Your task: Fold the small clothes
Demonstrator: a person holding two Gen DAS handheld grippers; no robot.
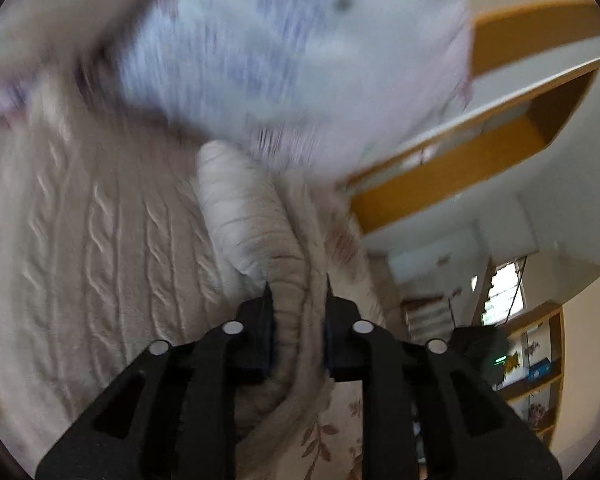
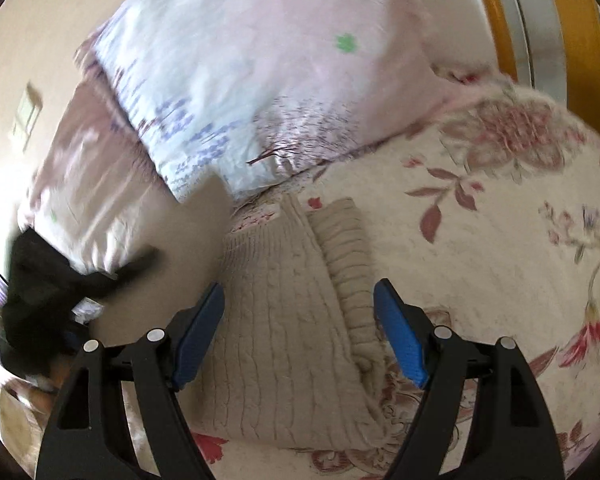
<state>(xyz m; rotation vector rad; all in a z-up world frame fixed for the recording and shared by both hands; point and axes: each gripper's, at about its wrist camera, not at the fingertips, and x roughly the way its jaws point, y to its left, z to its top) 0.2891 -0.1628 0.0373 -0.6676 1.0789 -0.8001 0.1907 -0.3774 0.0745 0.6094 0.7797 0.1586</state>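
Left wrist view shows one cream cable-knit sweater filling the left half of the frame, with a ribbed sleeve bunched and running down into the left gripper, whose two black fingers are pressed onto a fold of the knit. One pale pillow with a purple print sits beyond the sweater, blurred. To the right, one wooden headboard is visible, and farther off a set of shelves. Right wrist view shows the same single sweater lying on one floral bedspread, partly folded, with one ribbed sleeve laid along its right edge. The right gripper has its two blue-padded fingers spread wide above the sweater, one on each side, pinching nothing. The pillow lies at the head of the bed, and the left gripper appears as a dark blur at the left.
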